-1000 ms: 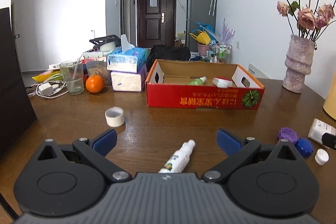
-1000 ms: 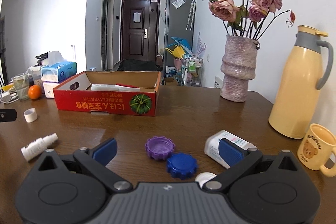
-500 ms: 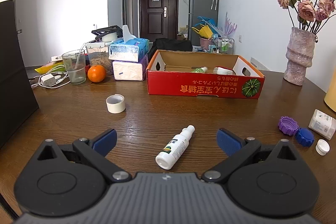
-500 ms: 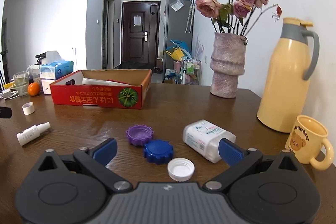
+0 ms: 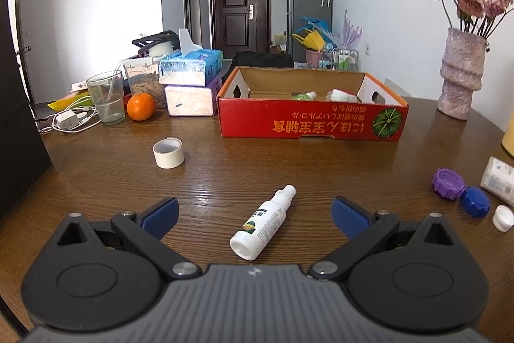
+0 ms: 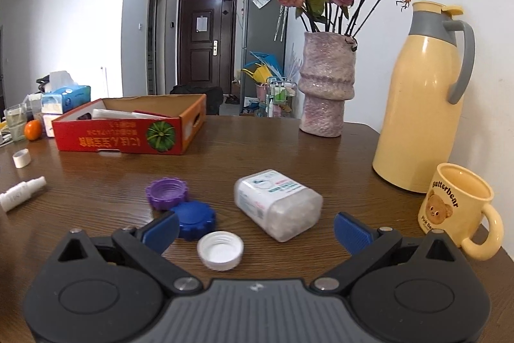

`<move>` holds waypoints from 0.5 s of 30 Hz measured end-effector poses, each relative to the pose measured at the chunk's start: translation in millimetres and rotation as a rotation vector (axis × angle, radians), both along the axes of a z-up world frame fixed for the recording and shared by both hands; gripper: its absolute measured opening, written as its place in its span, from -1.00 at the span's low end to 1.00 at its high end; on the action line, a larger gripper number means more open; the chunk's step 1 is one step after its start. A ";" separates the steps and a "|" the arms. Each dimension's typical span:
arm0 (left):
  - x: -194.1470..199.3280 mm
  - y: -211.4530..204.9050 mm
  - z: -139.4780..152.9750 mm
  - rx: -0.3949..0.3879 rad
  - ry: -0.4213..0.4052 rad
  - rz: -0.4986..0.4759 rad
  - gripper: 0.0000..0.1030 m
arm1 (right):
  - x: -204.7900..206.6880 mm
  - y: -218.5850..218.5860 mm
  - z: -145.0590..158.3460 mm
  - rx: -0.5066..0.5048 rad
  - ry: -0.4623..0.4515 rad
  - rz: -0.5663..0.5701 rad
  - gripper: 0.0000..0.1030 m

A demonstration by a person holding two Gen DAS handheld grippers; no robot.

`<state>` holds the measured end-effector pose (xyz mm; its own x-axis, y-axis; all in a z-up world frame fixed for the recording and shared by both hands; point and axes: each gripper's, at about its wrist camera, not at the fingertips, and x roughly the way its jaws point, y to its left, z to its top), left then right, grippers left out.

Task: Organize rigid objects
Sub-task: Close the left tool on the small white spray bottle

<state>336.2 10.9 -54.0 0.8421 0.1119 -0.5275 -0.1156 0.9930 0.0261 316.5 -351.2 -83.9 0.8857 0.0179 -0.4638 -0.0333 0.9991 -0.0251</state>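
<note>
Both grippers backed off: left gripper (image 5: 253, 211) open, spray bottle (image 5: 262, 222) lay on desk (image 5: 225, 169) between fingers; right gripper (image 6: 255, 225) open over cap (image 6: 220, 250). Nothing grasped yet, box (image 5: 310, 121) well apart

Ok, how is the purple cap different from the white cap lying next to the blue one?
The purple cap is violet with a scalloped, gear-like rim, while the white cap has fine straight ribbing. The purple cap lies farther from the right tongs and touches the blue cap; the white cap sits between those tongs' fingers and looks just clear of the blue one. Both lie open side up on the table.
</note>
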 end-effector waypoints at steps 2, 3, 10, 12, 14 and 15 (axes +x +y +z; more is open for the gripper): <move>5.2 0.5 -4.3 0.004 0.016 0.002 1.00 | 6.5 -7.5 -2.7 -0.007 0.008 -0.003 1.00; 7.8 0.6 -6.6 0.008 0.022 0.002 1.00 | 9.3 -10.1 -4.0 -0.011 0.012 -0.004 1.00; 27.1 -2.5 -23.2 0.046 0.065 -0.007 1.00 | 32.0 -27.6 -13.8 -0.028 0.048 -0.026 0.99; 33.9 -2.1 -28.7 0.054 0.080 0.000 0.99 | 37.8 -30.8 -16.1 -0.030 0.055 -0.029 0.99; 39.6 -1.4 -34.0 0.054 0.099 -0.003 0.89 | 42.8 -32.4 -18.1 -0.032 0.061 -0.032 0.99; 42.5 -0.6 -37.1 0.055 0.108 -0.001 0.82 | 45.0 -32.9 -19.0 -0.033 0.063 -0.033 0.99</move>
<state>378.7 10.3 -91.1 0.7807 0.1422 -0.6086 -0.1080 0.9898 0.0928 361.5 -384.1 -102.9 0.8544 -0.0269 -0.5189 -0.0033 0.9984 -0.0573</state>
